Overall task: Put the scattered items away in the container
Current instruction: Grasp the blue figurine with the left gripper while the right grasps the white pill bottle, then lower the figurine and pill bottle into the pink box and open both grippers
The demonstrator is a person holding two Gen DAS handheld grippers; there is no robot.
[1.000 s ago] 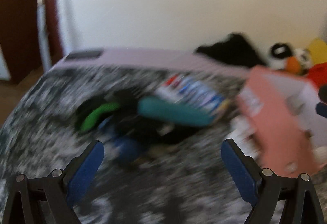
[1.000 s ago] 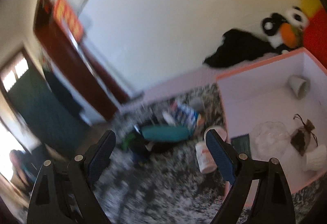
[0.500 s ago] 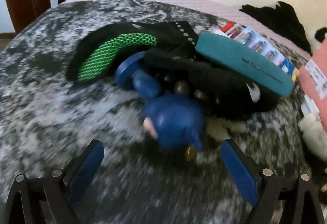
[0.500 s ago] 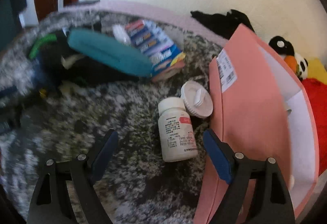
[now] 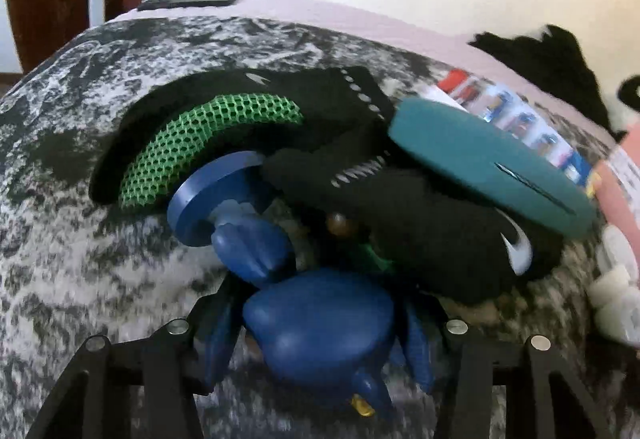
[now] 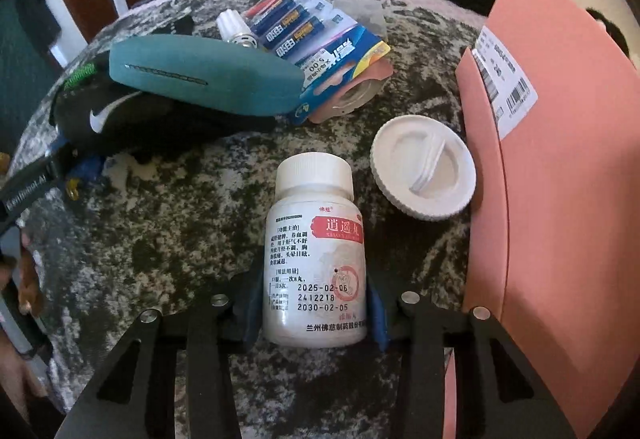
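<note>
My left gripper [image 5: 316,343] is shut on a blue toy figure [image 5: 320,335] lying on the mottled grey cover, its round blue base [image 5: 208,199] pointing away. Behind it lie black socks with green mesh [image 5: 192,147] and a teal case [image 5: 488,163]. My right gripper [image 6: 316,313] is shut on a white pill bottle [image 6: 316,259] lying on the cover. The pink box [image 6: 560,199] stands just right of it.
A white round lid [image 6: 424,167] lies between the bottle and the box. A battery pack [image 6: 312,31] and a small white cap [image 6: 232,25] lie behind the teal case [image 6: 200,75]. A black phone [image 5: 188,0] lies at the far edge.
Both grippers came down and forward onto the cover. The left closed on the blue figure, the right closed on the pill bottle; both were open before.
</note>
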